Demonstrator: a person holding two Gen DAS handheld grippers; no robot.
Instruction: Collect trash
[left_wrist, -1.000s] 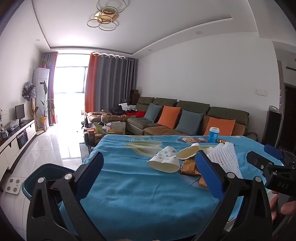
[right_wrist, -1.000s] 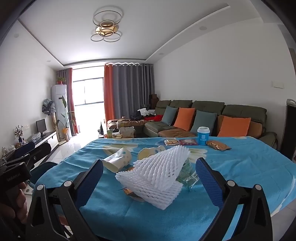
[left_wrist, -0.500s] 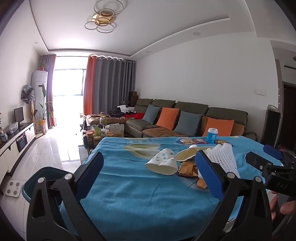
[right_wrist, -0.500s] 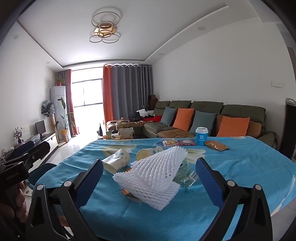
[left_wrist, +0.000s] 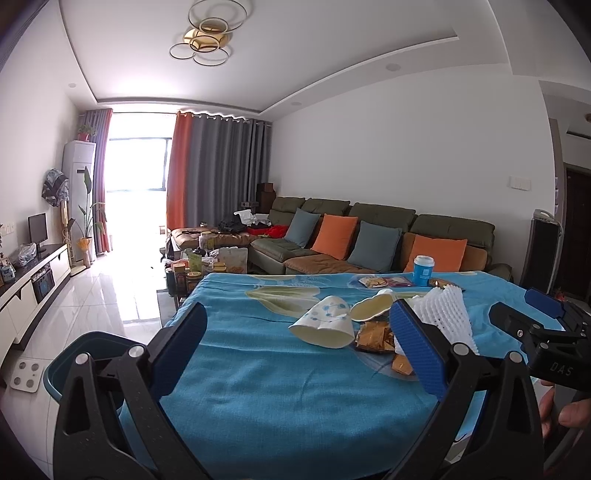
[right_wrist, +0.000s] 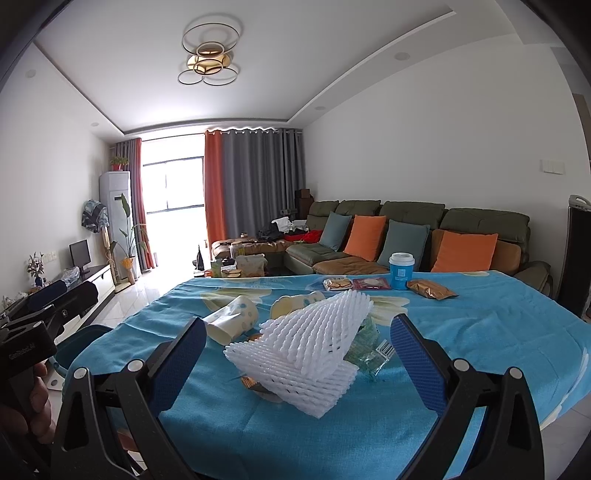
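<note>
Low at my far left a teal bin stands on the floor beside the table; I cannot see what is in it. My left claw hangs level over the near edge of the blue cloth, its jaws spread wide with nothing between them. My right claw is held the same way, spread and empty, aimed at the white foam net that lies on the cloth just ahead of it (it touches neither finger). The trash sits mid-table: two paper cups lying on their sides, the one with its open mouth towards me and the yellow one behind it, then a gold wrapper beside them. Further back one blue lidded cup stands upright, with another gold packet to its right.
</note>
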